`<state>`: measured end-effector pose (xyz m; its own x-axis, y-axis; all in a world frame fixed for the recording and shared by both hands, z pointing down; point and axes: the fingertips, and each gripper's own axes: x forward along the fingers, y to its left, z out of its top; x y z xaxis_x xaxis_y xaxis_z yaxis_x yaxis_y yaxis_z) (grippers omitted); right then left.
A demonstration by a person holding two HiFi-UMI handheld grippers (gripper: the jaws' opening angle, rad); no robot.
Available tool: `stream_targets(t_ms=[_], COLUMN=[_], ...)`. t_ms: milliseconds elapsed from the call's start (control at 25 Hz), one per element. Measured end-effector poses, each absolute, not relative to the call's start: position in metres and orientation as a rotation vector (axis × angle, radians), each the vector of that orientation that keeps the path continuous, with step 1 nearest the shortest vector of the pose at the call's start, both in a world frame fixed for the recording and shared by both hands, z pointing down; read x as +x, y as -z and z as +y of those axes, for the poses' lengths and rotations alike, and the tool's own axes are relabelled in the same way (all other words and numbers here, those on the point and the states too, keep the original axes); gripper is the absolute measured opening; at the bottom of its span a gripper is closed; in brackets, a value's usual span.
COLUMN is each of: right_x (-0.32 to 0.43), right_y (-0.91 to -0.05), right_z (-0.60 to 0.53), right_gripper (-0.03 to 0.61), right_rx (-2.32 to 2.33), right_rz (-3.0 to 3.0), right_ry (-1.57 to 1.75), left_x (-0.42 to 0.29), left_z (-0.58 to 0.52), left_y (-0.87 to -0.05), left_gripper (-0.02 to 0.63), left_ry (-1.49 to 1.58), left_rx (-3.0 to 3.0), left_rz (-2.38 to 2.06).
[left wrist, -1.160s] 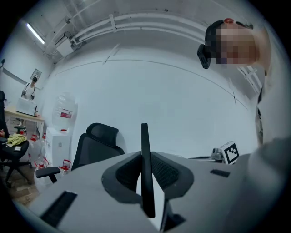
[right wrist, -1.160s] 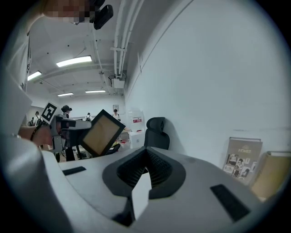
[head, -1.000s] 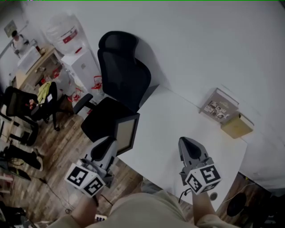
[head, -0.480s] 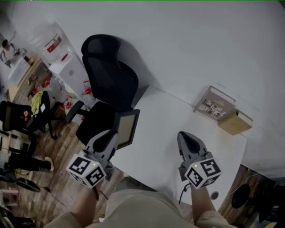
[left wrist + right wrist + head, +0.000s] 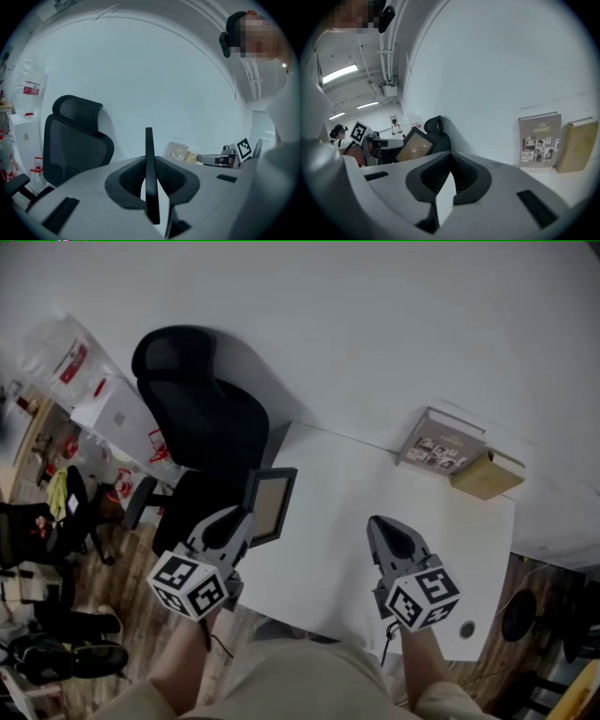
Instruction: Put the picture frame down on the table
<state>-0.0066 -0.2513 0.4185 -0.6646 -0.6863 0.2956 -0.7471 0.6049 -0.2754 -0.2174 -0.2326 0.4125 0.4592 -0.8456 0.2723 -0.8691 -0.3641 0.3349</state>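
Picture frame held at the table's left edge.
The left gripper [image 5: 246,517] pinches the picture frame [image 5: 270,505] edge-on between its jaws, upright over the left edge of the white table [image 5: 328,521], beside a black office chair [image 5: 202,418]. The right gripper [image 5: 376,524] hovers over the table's near side, jaws pressed together with nothing between them. Two books [image 5: 436,444] lean against the far wall.

We see our left gripper [image 5: 244,515] and right gripper [image 5: 378,524] as grey wedge-shaped shells with dark ribbed pads, each backed by white marker cubes [image 5: 190,582] printed with black squares, thin dark cables [image 5: 386,648] trailing toward beige trousers [image 5: 281,681] at bottom centre.
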Motion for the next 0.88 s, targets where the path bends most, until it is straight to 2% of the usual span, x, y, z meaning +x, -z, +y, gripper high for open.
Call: stream_targets(t_ms=[880], right_x=[-0.069], right_y=[-0.459], right_z=[-0.271], right_gripper=[0.023], right_rx=[1.481], right_rz=[-2.441], right_ry=[-0.67], left_x=[-0.278], left_z=[-0.317], left_y=[-0.478], left_gripper=[0.08], left_ry=[-0.132], left_rx=[2.311], left_rz=[-1.091])
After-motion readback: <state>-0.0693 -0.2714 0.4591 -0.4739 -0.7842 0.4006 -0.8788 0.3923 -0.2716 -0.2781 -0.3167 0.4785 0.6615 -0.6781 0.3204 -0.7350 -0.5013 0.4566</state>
